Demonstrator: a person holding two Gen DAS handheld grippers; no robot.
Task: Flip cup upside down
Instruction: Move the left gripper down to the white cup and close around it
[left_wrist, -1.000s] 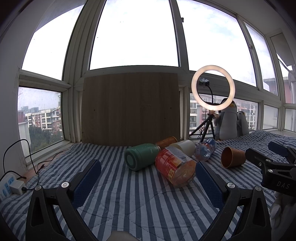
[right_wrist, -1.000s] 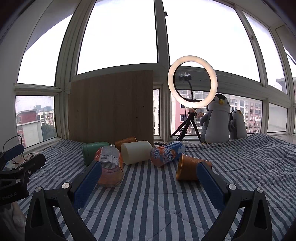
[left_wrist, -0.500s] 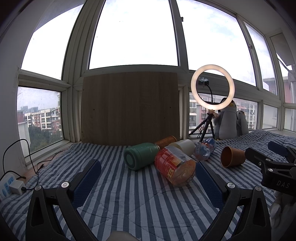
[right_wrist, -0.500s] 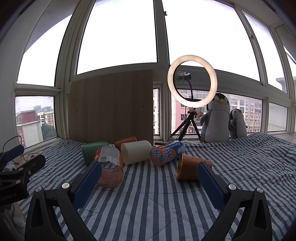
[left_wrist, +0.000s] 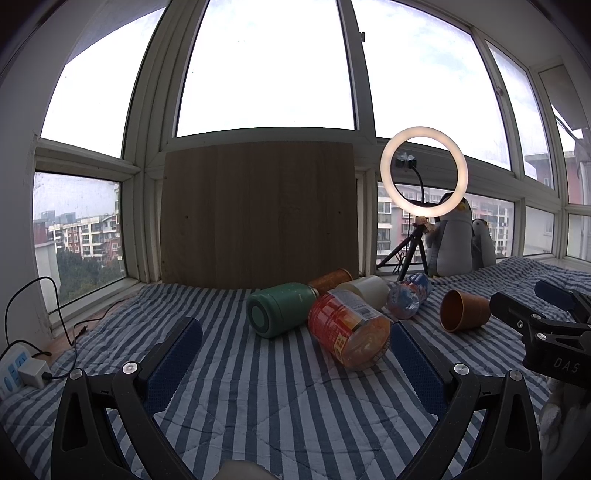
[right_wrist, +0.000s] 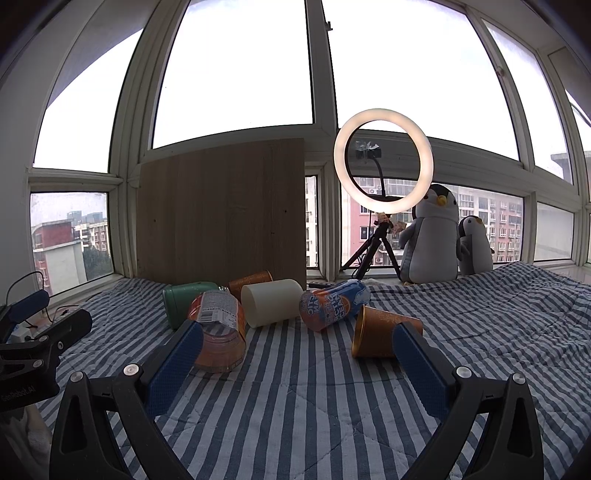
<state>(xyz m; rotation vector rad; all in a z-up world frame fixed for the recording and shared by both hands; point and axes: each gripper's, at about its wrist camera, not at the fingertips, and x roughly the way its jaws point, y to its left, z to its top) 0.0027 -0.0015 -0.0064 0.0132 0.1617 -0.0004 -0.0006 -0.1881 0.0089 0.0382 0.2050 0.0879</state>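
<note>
Orange paper cup (right_wrist: 384, 334) lying sideways on the striped bedspread (right_wrist: 295, 406), untouched; both grippers (left_wrist: 291, 354) (right_wrist: 295, 354) spread wide and empty. Next: right one reaches in, pinches its wall.

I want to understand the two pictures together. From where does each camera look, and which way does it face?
Left wrist: sits on the left gripper, facing the window over the striped blanket; own open fingers show, and the right gripper at right.
Right wrist: sits on the right gripper, facing likewise; left gripper at left.
Shared: orange cup, green flask, ring light.
</note>
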